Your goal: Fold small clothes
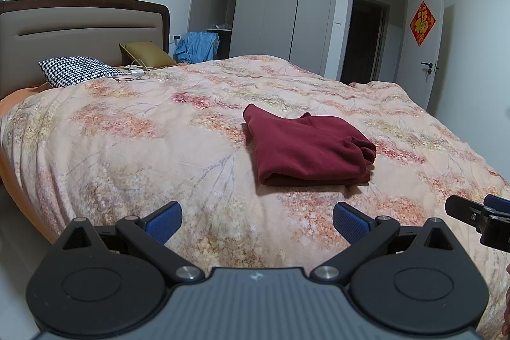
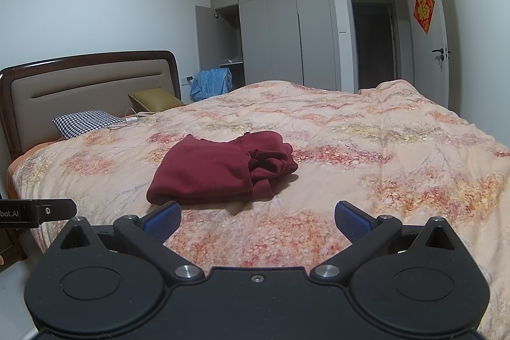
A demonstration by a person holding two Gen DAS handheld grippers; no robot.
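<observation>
One folded red garment (image 1: 307, 148) is lying on the bed (image 1: 127, 129), ahead of both tools and touching neither. The left tool (image 1: 257, 220) is hovering released, gripping nothing; the right tool (image 2: 257, 220) is doing likewise. The left wrist view is showing the garment's flat folded side, while the right wrist view is showing its bunched end (image 2: 271, 161). Two pillows are sitting by the headboard (image 1: 83, 21): one checked (image 1: 76, 70), one olive (image 1: 145, 53). One wardrobe door (image 2: 205, 35) is standing open, and one red hanging (image 2: 424, 9) is decorating the room door.
</observation>
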